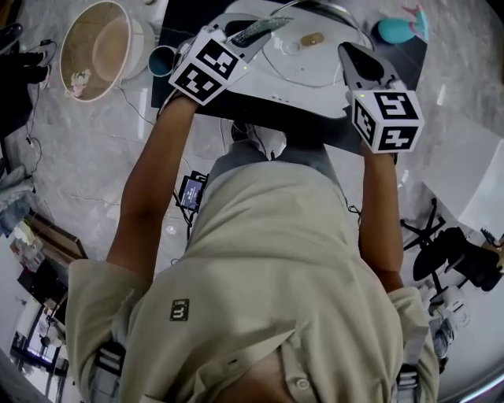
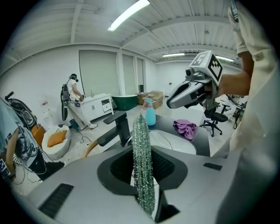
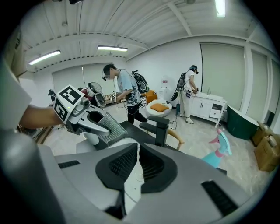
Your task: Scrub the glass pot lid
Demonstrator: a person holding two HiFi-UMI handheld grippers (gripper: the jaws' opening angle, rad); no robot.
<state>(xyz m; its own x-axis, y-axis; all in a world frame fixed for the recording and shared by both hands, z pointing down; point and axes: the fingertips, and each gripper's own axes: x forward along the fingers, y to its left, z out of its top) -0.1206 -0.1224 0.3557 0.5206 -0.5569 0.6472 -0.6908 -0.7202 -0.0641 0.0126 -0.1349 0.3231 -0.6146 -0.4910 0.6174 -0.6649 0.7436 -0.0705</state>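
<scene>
You're hovering over the white basin (image 1: 272, 85) with scrubbing not started yet imo: left gripper (image 2: 142, 173) is clamping a silvery-green mesh scrubber (image 2: 141, 138), and right gripper (image 3: 138, 164) is holding its jaws nearly together on nothing. The glass pot lid (image 1: 344, 16) is lying in the basin, I think, so you're needing to steady it and bring the scrubber down. The shirt patch (image 1: 179, 309) is looking too small to read.

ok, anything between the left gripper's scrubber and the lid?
Nothing visible. The left gripper holds the scrubber by the lid, which seems to lie in the white basin; only open air shows between them.
</scene>
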